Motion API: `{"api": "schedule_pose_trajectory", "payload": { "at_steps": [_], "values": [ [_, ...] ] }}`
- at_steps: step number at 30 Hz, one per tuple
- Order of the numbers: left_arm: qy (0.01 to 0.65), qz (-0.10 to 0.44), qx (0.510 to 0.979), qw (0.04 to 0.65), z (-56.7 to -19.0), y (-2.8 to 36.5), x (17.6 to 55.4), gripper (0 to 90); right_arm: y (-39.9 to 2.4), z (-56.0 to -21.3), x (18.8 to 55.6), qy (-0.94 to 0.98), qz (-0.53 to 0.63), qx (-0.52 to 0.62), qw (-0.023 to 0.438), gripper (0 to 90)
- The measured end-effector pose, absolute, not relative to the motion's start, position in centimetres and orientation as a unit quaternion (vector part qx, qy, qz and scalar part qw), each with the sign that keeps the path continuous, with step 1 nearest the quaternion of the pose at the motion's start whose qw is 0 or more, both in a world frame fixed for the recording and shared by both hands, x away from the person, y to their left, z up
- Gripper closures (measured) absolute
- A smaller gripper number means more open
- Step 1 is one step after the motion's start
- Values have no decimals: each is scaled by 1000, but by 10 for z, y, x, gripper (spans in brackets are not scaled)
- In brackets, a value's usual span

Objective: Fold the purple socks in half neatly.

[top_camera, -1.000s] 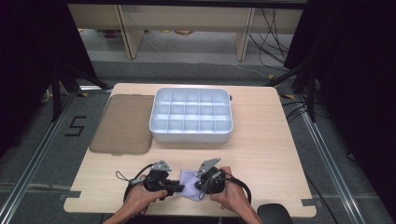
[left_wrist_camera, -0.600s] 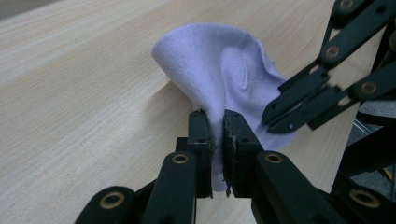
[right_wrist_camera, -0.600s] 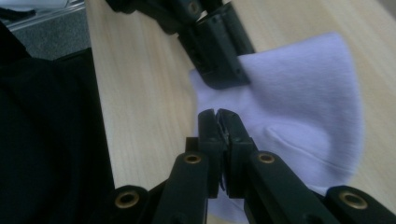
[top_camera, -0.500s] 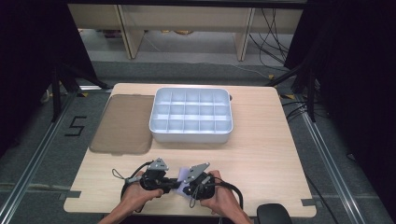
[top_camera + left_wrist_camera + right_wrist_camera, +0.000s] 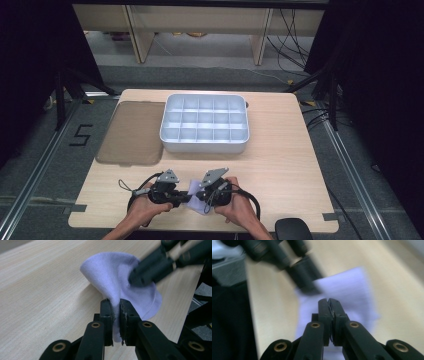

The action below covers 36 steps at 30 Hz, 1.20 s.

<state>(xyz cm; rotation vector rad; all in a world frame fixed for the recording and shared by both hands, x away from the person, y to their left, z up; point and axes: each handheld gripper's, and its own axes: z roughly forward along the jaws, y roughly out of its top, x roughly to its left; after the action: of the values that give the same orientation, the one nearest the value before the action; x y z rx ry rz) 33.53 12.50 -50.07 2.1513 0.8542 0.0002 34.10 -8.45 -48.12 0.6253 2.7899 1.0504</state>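
Note:
A pale lilac cloth (image 5: 196, 202) lies on the wooden table (image 5: 280, 165) near its front edge, between my two grippers. My left gripper (image 5: 114, 302) is shut on a raised fold of the cloth (image 5: 110, 270), which stands up from the jaws in a cone. My right gripper (image 5: 328, 301) is shut on another edge of the cloth (image 5: 352, 287), its jaws tight together. In the high view the left gripper (image 5: 184, 198) and the right gripper (image 5: 201, 198) point at each other, tips almost meeting over the cloth. A hand holds each one.
A white tray (image 5: 204, 146) divided into several compartments stands at the table's middle back. A flat brown translucent lid (image 5: 131, 132) lies to its left. A dark rounded object (image 5: 292, 230) sits at the front right edge. Cables trail from both grippers.
The right gripper has shifted left, closer to the left gripper. The cloth between them is more bunched and shows less than a second ago.

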Motion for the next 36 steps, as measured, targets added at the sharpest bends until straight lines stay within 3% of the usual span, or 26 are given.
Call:
{"api": "schedule_pose_trajectory", "payload": {
  "at_steps": [5, 13, 24, 36],
  "values": [
    [333, 7, 855, 398, -499, 125, 335, 810, -88, -478, 358, 905, 348, 232, 78, 892],
    [330, 23, 856, 397, -497, 122, 332, 804, -85, -491, 374, 908, 332, 245, 78, 893],
    [320, 32, 864, 387, -494, 125, 332, 807, -99, -474, 365, 891, 365, 256, 88, 890],
    [310, 48, 869, 383, -491, 128, 331, 798, -109, -483, 342, 907, 343, 241, 43, 881]
  ]
}}
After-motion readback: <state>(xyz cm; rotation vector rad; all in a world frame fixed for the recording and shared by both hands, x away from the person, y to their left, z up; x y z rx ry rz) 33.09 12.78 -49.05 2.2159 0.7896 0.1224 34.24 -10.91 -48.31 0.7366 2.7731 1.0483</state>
